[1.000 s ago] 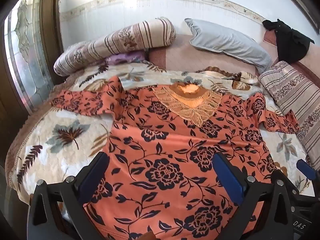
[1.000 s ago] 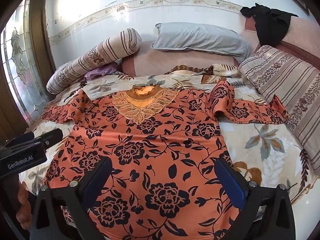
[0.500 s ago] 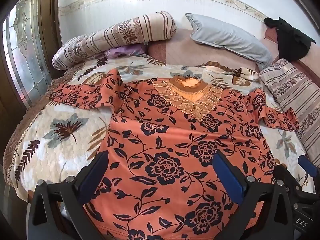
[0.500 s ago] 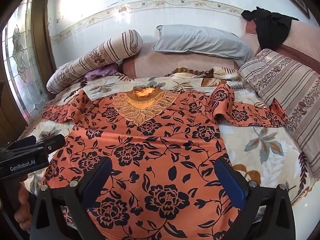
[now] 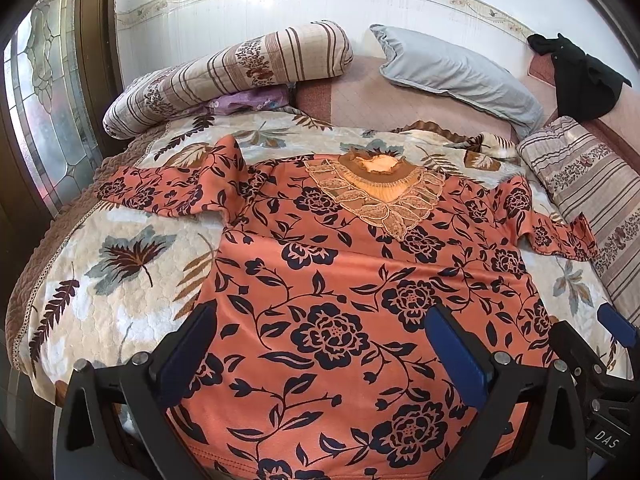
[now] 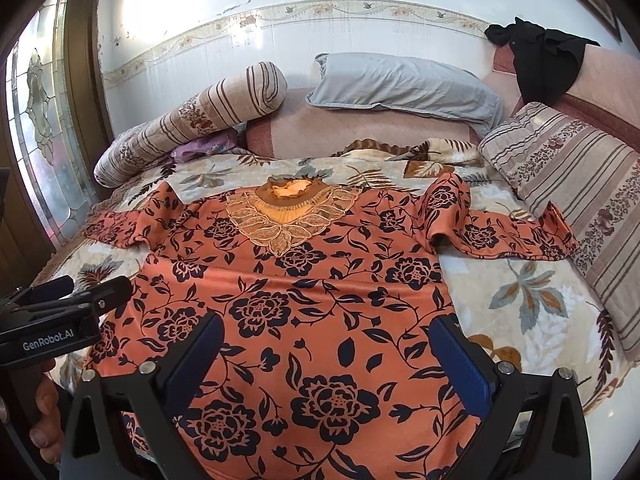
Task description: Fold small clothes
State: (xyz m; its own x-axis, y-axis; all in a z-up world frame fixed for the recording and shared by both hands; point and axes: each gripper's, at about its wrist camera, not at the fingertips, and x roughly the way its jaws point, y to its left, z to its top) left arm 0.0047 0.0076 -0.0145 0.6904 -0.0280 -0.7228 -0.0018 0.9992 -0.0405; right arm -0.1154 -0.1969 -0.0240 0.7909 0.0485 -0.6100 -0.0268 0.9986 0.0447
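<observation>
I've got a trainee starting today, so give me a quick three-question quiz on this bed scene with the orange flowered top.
1. True or false: the orange floral top lies spread out on the leaf-print quilt, neckline toward the wall.
2. Multiple choice: what hangs over the headboard at far right? A) a black garment B) a white towel C) a blue bag
3. Fill in: both the left hand-held gripper and the right hand-held gripper are ____, gripping nothing.

Key: 1 true. 2 A, the black garment. 3 open.
</observation>
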